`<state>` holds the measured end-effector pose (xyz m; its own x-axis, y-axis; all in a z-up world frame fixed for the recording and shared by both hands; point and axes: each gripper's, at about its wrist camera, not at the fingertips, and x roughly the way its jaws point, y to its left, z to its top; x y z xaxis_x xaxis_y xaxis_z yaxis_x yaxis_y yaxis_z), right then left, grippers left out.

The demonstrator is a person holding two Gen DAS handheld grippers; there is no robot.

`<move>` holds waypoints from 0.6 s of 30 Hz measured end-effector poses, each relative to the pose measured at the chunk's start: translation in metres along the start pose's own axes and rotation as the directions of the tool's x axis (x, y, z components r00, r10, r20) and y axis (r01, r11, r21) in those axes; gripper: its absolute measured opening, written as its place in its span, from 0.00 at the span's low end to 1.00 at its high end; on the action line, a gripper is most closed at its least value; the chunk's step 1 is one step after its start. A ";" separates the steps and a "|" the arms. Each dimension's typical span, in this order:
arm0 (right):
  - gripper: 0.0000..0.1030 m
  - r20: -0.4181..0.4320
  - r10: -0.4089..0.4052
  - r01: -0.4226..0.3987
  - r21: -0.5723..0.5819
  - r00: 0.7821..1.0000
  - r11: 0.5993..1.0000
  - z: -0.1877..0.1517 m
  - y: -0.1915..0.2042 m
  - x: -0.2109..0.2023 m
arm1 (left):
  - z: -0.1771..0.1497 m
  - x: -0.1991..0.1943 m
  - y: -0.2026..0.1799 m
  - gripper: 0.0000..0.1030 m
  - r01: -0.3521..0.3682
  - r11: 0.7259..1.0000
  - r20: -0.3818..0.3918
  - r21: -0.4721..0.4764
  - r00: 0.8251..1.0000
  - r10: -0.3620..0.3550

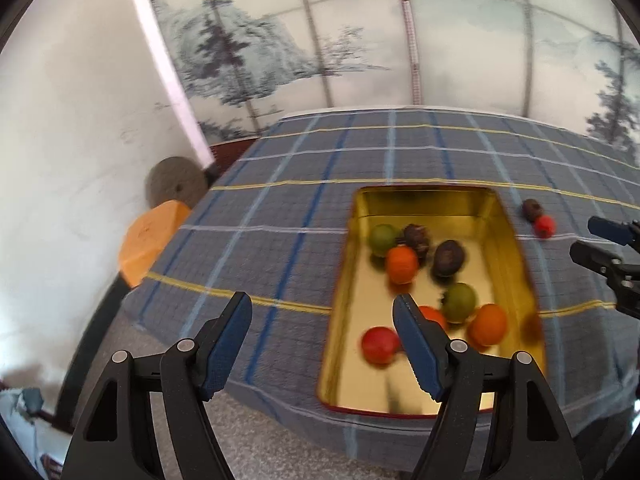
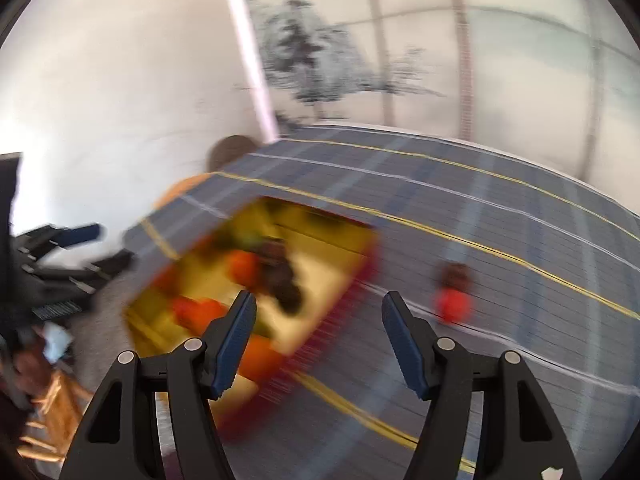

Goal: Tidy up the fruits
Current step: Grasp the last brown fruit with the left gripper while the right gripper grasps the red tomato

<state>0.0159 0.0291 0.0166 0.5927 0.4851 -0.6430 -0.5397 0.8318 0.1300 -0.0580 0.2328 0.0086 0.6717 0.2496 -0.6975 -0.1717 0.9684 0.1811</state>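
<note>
A gold tin (image 1: 508,240) with a red outside lies on the blue plaid tablecloth (image 1: 280,208). It holds several round fruits: green (image 1: 382,237), orange (image 1: 401,264), red (image 1: 379,345) and dark brown (image 1: 449,257). Outside it, to its right, a dark brown fruit (image 1: 531,209) touches a red fruit (image 1: 545,226). My left gripper (image 1: 322,298) is open over the tin's near left rim, with nothing between its fingers. My right gripper (image 2: 320,296) is open and empty, between the blurred tin (image 2: 360,264) and the red fruit (image 2: 452,306).
The table's left edge drops off beside an orange box-like thing (image 1: 150,240) and a grey round object (image 1: 176,184) against a white wall. A painted screen (image 1: 360,40) stands behind the table. The right gripper (image 1: 600,240) shows at the left wrist view's right edge.
</note>
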 end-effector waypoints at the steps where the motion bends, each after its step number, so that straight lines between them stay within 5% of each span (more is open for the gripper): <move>1: 0.61 -0.010 -0.065 0.065 -0.008 0.998 0.998 -0.008 -0.015 -0.004 | 0.002 -0.001 -0.003 0.71 0.029 1.000 -0.002 0.008 1.000 -0.028; 6: 0.61 -0.090 -0.284 0.289 0.052 0.955 0.956 -0.042 -0.091 -0.019 | 0.020 -0.010 -0.028 0.71 0.227 0.972 0.002 0.065 0.974 -0.228; 10: 0.61 -0.160 -0.422 0.438 0.084 0.892 0.895 -0.064 -0.146 -0.031 | 0.051 -0.004 -0.063 0.71 0.358 0.929 -0.050 0.088 0.933 -0.355; 12: 0.61 -0.177 -0.442 0.463 0.106 0.879 0.880 -0.071 -0.163 -0.035 | 0.069 0.004 -0.081 0.71 0.409 0.908 -0.085 0.090 0.911 -0.403; 15: 0.61 -0.182 -0.419 0.448 0.168 0.890 0.878 -0.083 -0.181 -0.041 | 0.100 0.027 -0.116 0.71 0.489 0.871 -0.176 0.055 0.863 -0.474; 18: 0.61 -0.196 -0.383 0.418 0.194 0.903 0.887 -0.086 -0.185 -0.037 | 0.126 0.047 -0.159 0.70 0.500 0.861 -0.212 0.095 0.855 -0.473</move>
<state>0.0425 -0.1657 -0.0482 0.6244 0.0665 -0.7783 -0.1151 0.9933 -0.0074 0.0920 0.0908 0.0344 0.5025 -0.2441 -0.8294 0.2564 0.9582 -0.1267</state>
